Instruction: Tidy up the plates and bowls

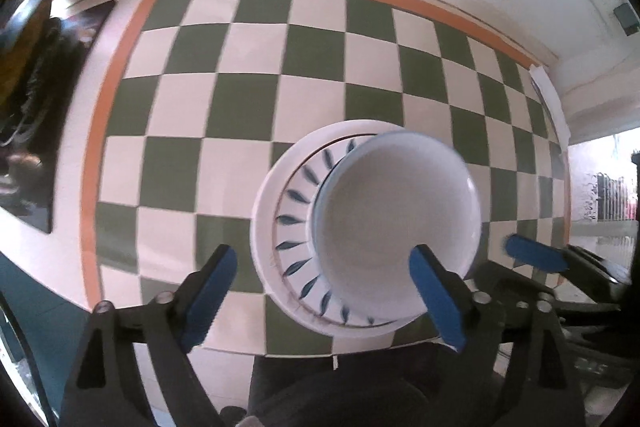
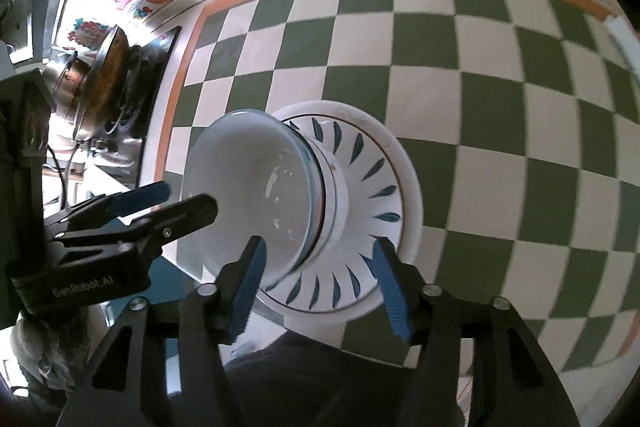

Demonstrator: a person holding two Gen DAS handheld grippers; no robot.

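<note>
Both the left gripper (image 1: pixel 324 295) and the right gripper (image 2: pixel 320 287) hung over the stack with jaws wide and empty, the white bowl (image 1: pixel 396 223) resting in the leaf-patterned plate (image 1: pixel 296 223) on the checkered tabletop (image 1: pixel 248 99); lifting clear straight upward would avoid nudging it.

Stack of dishes on the tabletop, below both pairs of jaws

The bowl (image 1: pixel 396 211) stands in a smaller plate (image 1: pixel 296 223), which lies on a larger plate (image 1: pixel 264 211) on the tabletop (image 1: pixel 248 67). The left gripper (image 1: pixel 324 299) hangs above the stack's near edge, the right gripper (image 2: pixel 320 287) beside it, both apart from the dishes.
</note>
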